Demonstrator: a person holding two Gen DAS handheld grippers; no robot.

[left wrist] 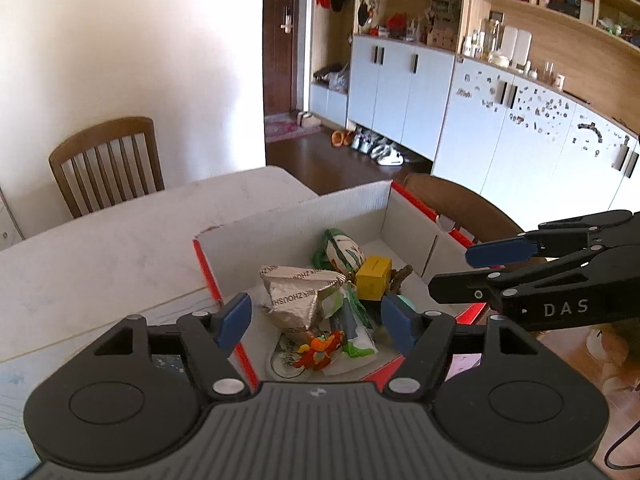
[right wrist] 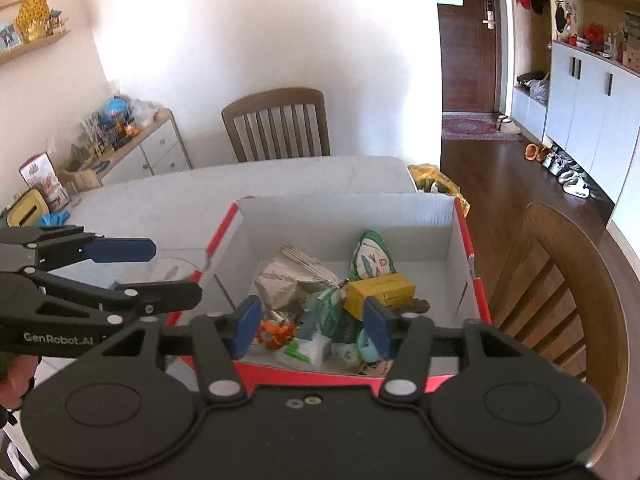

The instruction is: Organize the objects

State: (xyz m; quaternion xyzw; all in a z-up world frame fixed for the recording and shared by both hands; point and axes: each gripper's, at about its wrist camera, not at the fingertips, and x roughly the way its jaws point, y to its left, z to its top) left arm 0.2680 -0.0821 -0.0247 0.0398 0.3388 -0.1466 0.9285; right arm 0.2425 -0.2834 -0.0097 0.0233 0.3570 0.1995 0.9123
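Observation:
A red-edged cardboard box (left wrist: pixel 296 216) (right wrist: pixel 348 208) stands on the white table. In it lie a silver foil packet (left wrist: pixel 296 296) (right wrist: pixel 288 284), a yellow box (left wrist: pixel 374 276) (right wrist: pixel 380 292), a green-and-white pouch (left wrist: pixel 340 248) (right wrist: pixel 372 256) and an orange toy (left wrist: pixel 320 350) (right wrist: pixel 276 334). My left gripper (left wrist: pixel 314 322) is open and empty above the box's near left edge. My right gripper (right wrist: pixel 312 328) is open and empty above the box's near edge. The right gripper also shows in the left wrist view (left wrist: pixel 456 272), and the left gripper shows in the right wrist view (right wrist: pixel 176 272).
The white table (left wrist: pixel 100 240) (right wrist: pixel 168 200) stretches left of the box. Wooden chairs stand at the far side (left wrist: pixel 108 164) (right wrist: pixel 280 124) and at the right (left wrist: pixel 460 204) (right wrist: pixel 560 280). A sideboard with toys (right wrist: pixel 132 140) is at left, cabinets (left wrist: pixel 500 120) at right.

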